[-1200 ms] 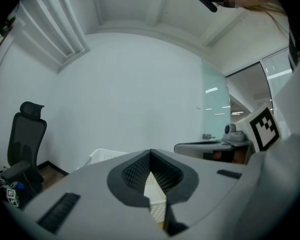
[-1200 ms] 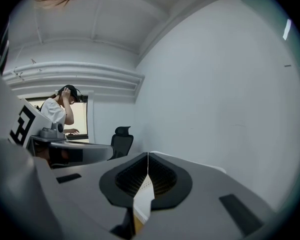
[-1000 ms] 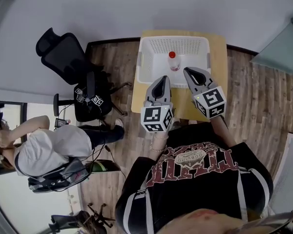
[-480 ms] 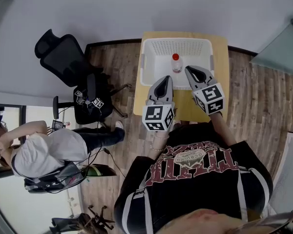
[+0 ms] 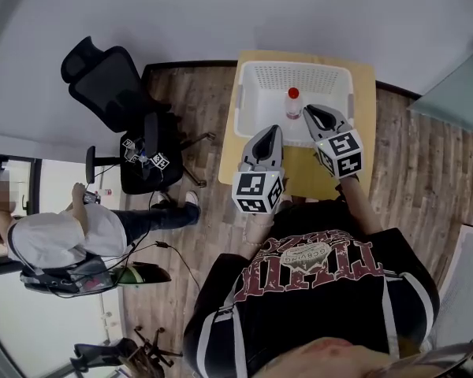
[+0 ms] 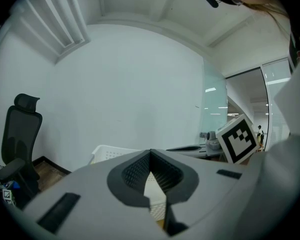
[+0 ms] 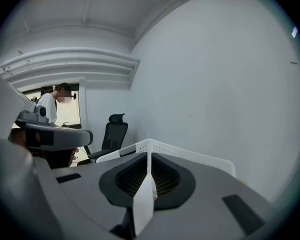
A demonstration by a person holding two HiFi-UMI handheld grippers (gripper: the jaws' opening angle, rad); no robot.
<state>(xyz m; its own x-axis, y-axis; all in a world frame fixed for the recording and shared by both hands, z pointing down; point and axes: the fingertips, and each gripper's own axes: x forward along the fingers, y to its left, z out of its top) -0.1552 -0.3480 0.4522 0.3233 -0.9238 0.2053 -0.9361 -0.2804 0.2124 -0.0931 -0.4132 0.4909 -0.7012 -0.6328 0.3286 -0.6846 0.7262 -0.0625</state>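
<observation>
Both jaw pairs closed and empty, the right gripper hovers nearest the upright red-capped bottle in the white basket, the left gripper farther back.

A: Basket location?
B: White perforated plastic basket on the light wooden table, far end. Small red-capped clear bottle inside.
A: Chair?
B: Black office chair, left of table.
</observation>
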